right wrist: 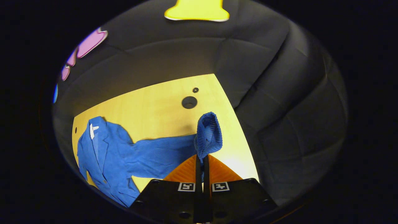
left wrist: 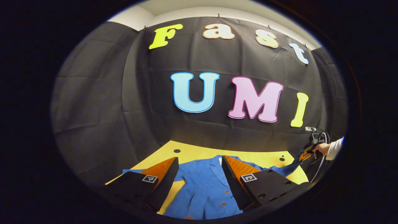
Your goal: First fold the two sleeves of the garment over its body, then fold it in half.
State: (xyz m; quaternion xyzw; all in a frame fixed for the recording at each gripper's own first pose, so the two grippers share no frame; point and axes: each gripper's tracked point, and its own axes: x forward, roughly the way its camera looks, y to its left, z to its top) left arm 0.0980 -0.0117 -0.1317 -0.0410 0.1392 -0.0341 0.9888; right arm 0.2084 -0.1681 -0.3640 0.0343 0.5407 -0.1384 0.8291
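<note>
We're working the first sleeve fold. The blue jacket [right wrist: 102,155] is lying face up on the yellow table [right wrist: 155,105], collar toward the booth wall, buttons showing down the front in the left gripper view. The right gripper [right wrist: 202,161] is holding the cuff [right wrist: 209,132] of one sleeve [right wrist: 164,149], jaws together & clamped on the fabric, w/ the cuff end poking up past the tips; the sleeve is stretching out sideways from the body, so we judge it's being lifted taut to swing over the front w/o bunching. In the left gripper view a hand [left wrist: 321,148] is gripping that tool at the far right edge of the table. The left gripper [left wrist: 199,169] is hovering above the jacket's chest, jaws wide apart & holding nothing, prob. waiting on its own sleeve. Neither sleeve is over the body yet; the half fold isn't begun.
</note>
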